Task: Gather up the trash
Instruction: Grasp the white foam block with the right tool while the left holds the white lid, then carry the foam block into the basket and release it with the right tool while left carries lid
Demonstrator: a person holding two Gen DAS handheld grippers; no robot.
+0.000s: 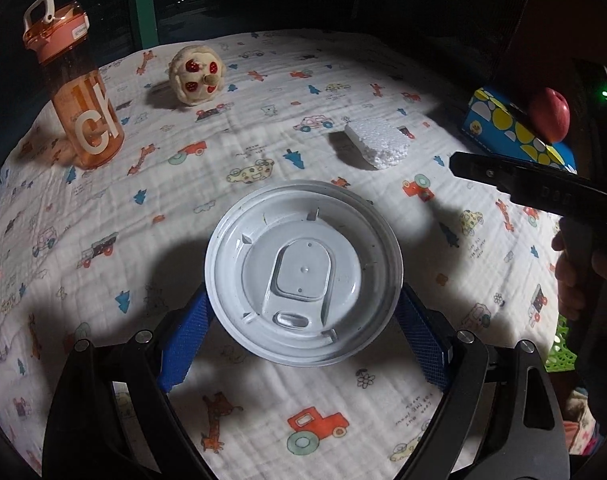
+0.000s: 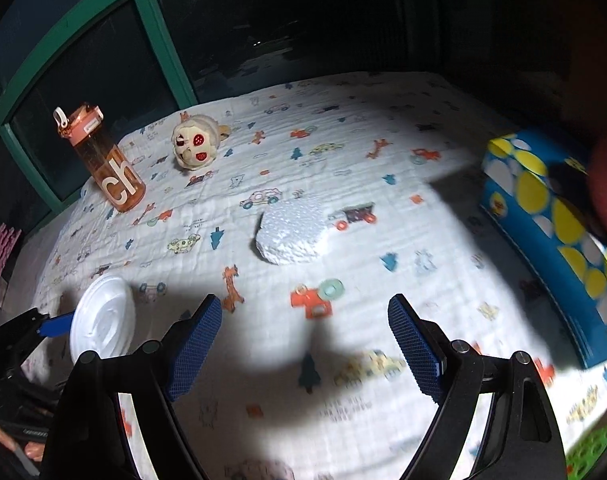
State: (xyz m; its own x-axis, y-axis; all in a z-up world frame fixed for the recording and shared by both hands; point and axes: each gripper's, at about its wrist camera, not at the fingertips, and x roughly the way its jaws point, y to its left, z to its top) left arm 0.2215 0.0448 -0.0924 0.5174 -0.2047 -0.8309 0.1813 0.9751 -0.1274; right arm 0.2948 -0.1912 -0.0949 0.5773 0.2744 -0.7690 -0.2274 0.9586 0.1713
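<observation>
The left gripper (image 1: 303,320) is holding a white plastic cup lid (image 1: 303,274) across its width, both blue pads pressing on the rim, above the printed cloth (image 1: 103,208). The right gripper (image 2: 305,340) is standing wide open with nothing between its pads. The white foam chunk (image 2: 293,230) is lying on the cloth at 12 o'clock from the right gripper, apart from it. An orange bottle (image 2: 103,160) and a plush toy (image 2: 195,142) are sitting at 10 and 11 o'clock. The step in hand appears to be foam pickup: the open pads need lowering astride the chunk, then gentle closing, since foam crushes easily.
</observation>
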